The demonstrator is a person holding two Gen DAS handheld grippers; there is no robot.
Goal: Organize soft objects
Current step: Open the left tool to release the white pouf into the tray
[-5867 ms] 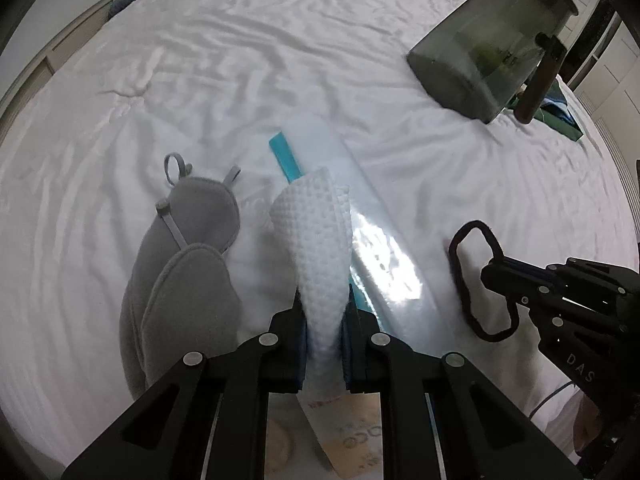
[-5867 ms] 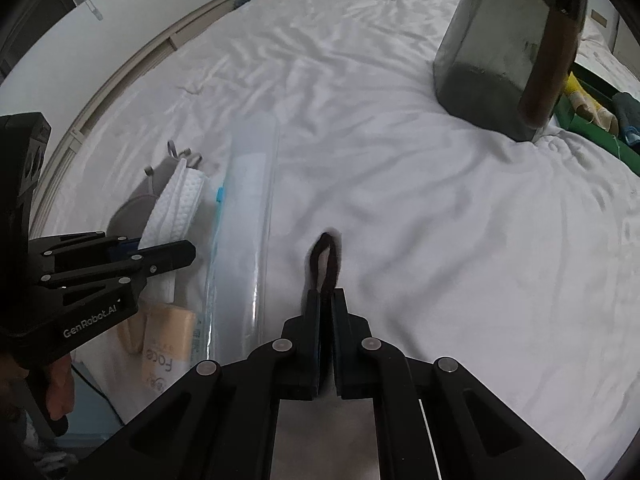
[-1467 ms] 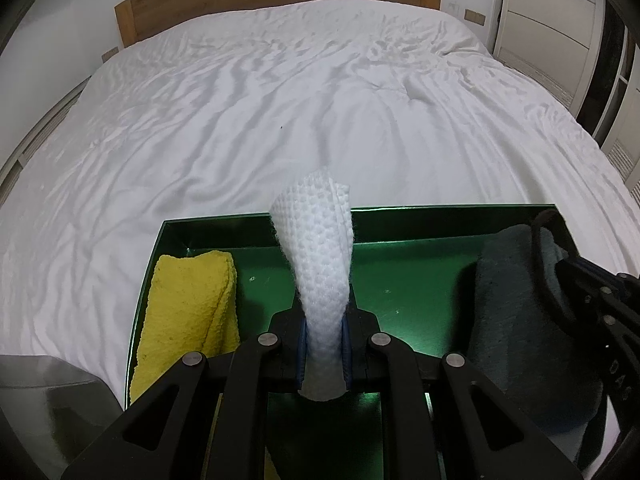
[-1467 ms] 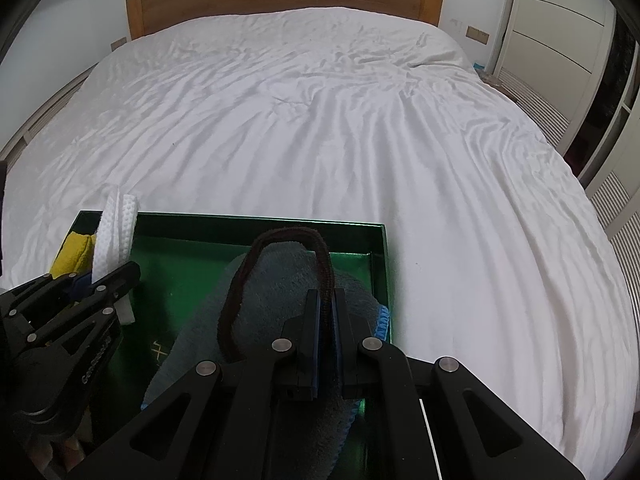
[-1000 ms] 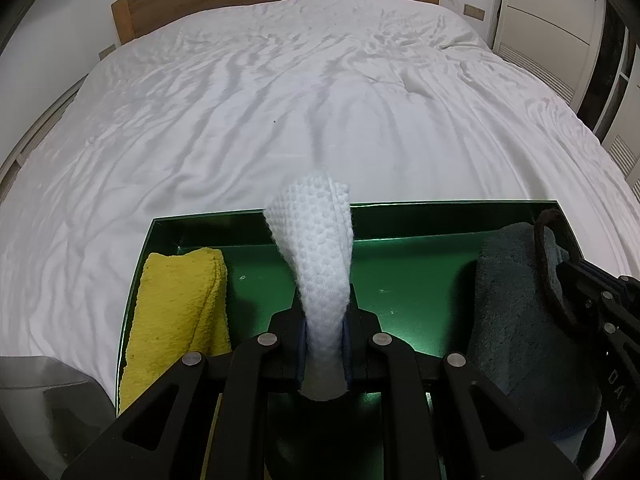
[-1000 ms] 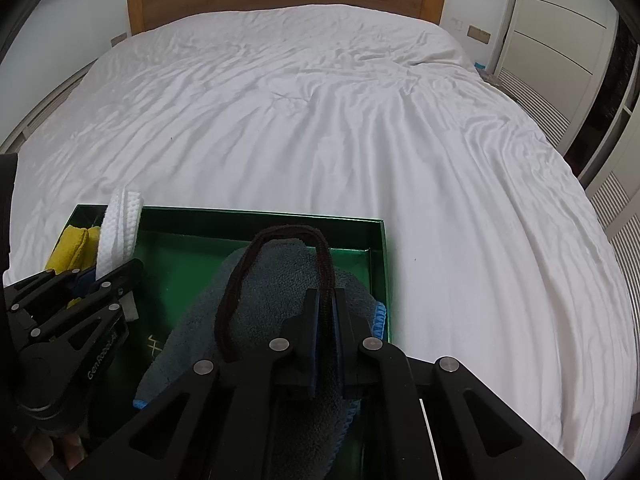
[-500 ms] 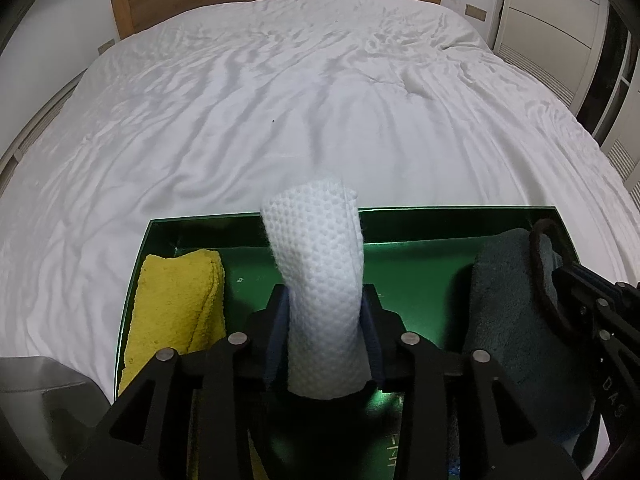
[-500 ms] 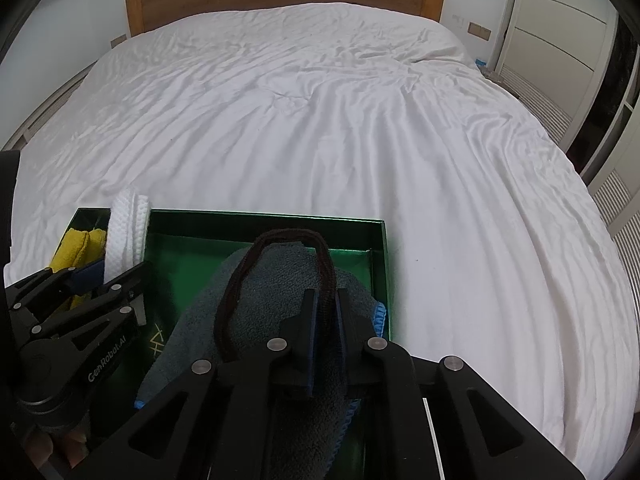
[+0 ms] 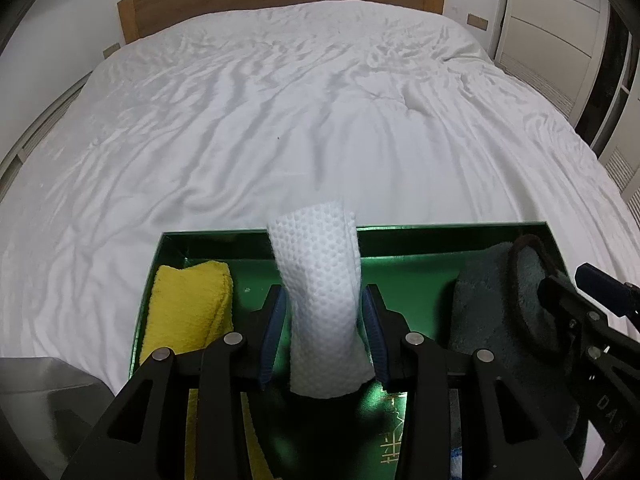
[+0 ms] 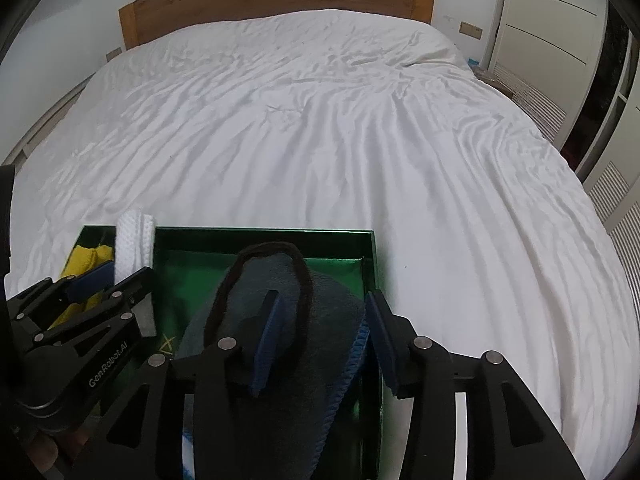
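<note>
A green tray (image 9: 420,230) lies on the bed's near edge. In it are a yellow towel (image 9: 188,308) at the left and a grey towel (image 9: 492,332) at the right. My left gripper (image 9: 323,320) is open over the tray's middle, with a folded white dimpled cloth (image 9: 320,300) standing loose between its jaws. My right gripper (image 10: 324,332) is open over the grey towel (image 10: 280,380). A dark brown hair tie (image 10: 260,276) lies on that towel, partly around my left finger (image 10: 266,344).
The white bed sheet (image 9: 300,112) stretches ahead to a wooden headboard (image 9: 280,0). White wardrobe doors (image 9: 560,24) stand at the right. A grey object (image 9: 44,400) sits at the lower left of the left wrist view.
Both grippers have opened. The white cloth now stands loose between the left jaws. The hair tie has dropped from the right gripper onto the grey towel.
</note>
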